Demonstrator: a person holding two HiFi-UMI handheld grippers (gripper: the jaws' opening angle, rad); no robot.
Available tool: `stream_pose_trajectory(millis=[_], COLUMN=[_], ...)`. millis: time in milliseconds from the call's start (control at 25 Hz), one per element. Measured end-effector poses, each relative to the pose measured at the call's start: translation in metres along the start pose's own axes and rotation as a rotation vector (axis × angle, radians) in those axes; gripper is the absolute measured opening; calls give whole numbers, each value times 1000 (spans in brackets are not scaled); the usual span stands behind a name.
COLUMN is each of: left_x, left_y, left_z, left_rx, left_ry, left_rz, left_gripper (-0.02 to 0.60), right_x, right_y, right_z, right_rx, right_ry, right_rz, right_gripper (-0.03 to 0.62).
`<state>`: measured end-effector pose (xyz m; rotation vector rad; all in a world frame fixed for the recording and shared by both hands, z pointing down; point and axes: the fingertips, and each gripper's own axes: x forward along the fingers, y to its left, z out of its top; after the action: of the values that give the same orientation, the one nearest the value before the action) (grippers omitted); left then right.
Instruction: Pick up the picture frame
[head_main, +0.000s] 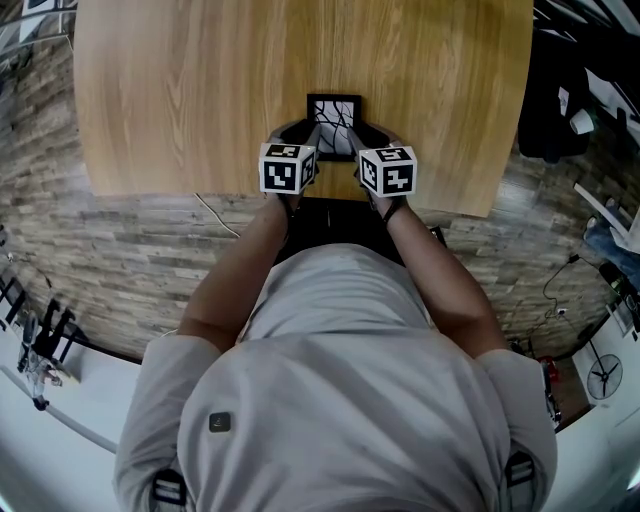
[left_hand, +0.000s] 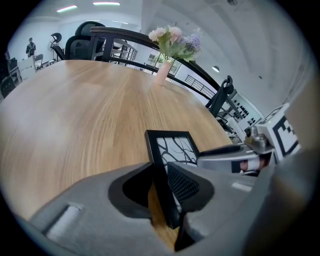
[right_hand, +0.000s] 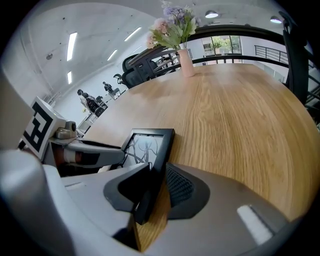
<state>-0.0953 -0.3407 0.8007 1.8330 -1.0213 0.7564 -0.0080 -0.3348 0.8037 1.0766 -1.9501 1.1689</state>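
Note:
A small black picture frame (head_main: 334, 122) with a branch drawing lies near the front edge of the wooden table (head_main: 200, 80). My left gripper (head_main: 312, 135) grips its left side and my right gripper (head_main: 357, 137) its right side. In the left gripper view the frame's left bar (left_hand: 161, 172) runs between the jaws of the left gripper (left_hand: 160, 176), with both pads against it. In the right gripper view the right bar (right_hand: 159, 160) is pinched the same way by the right gripper (right_hand: 156, 176). Whether the frame is off the wood I cannot tell.
A vase of flowers (left_hand: 170, 47) stands at the table's far end, also visible as the flowers (right_hand: 177, 30) in the right gripper view. Office chairs (left_hand: 82, 45) sit beyond the table. The table's front edge (head_main: 300, 198) is just behind the grippers.

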Motion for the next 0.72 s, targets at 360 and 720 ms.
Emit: stream_pose_trajectory(millis=[360, 720], left_x=[0, -14], left_y=[-1, -4], left_z=[0, 11], left_rx=[-23, 8], left_ry=[-23, -57], left_rz=[-3, 7], left_gripper=[92, 83], right_x=[-1, -10], right_y=[-2, 7], right_z=[0, 7], right_rx=[48, 90], right_ry=[-13, -40], right_rz=[0, -7], right_gripper=[100, 91])
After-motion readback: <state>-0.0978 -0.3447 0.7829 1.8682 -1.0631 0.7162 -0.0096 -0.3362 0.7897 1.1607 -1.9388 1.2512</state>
